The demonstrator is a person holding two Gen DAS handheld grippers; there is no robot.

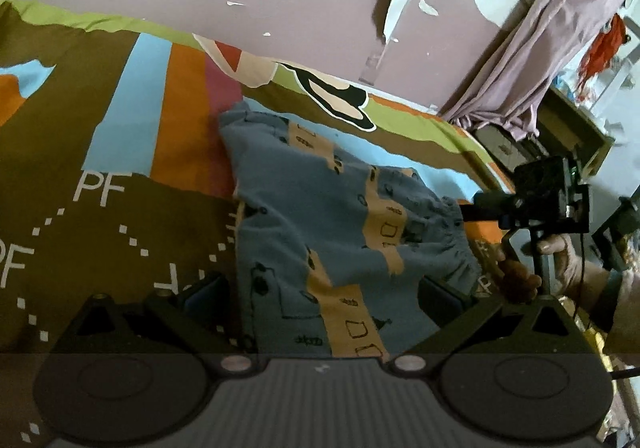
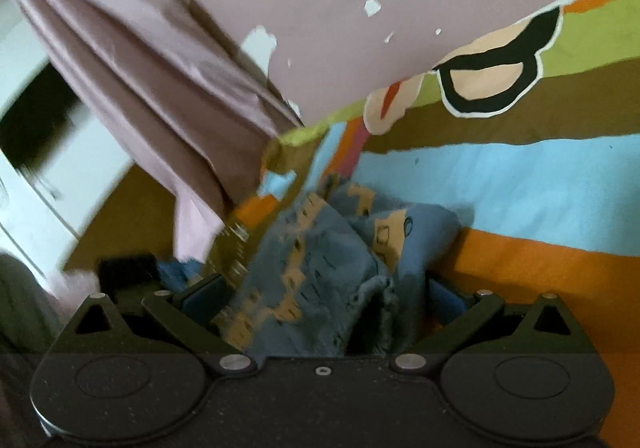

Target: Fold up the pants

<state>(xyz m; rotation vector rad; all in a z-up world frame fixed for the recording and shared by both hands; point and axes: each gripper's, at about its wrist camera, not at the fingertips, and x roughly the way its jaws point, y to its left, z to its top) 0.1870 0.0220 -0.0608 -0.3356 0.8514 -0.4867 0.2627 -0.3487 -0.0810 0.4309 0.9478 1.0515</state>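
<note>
Left gripper (image 1: 320, 290): fingers spread wide, one blue pad either side of the pants' near hem, cloth running between them but nothing pinched that I can make out.
Left pad (image 1: 206, 290): sits off the cloth's left edge, over the brown bedsheet.
Pants (image 1: 320, 216): blue-grey knit with tan stripes and small dark prints, lying on the bedsheet (image 1: 120, 152), stretching away from the left gripper toward the wall; one end reaches across to the other tool at the right.
Surface: patterned sheet, brown with blue, orange and pink bands, white "PF" lettering.
Right gripper seen from the left (image 1: 472, 208): dark finger tips meet the bunched waistband edge; a bare hand (image 1: 520, 276) holds its handle below.
Right gripper up close (image 2: 320, 296): pants (image 2: 320, 260) heaped and crumpled between the spread fingers, frayed elastic edge nearest the lens; jaws look fairly wide, and whether they bite the cloth I cannot tell, view is motion-blurred.
Background: pink curtain (image 2: 140, 88) hanging left, peeling mauve wall behind.
Handling, my read: light, floppy, stretchy fabric, no stiffness at all; it sags and bunches wherever it is unsupported, and will drag on the sheet.
Where to grip, my read: corners of hem and waistband, pinching both layers at a seam so nothing slips out.
Risk: a one-layer pinch lets the lower layer trail and spoil the fold.
</note>
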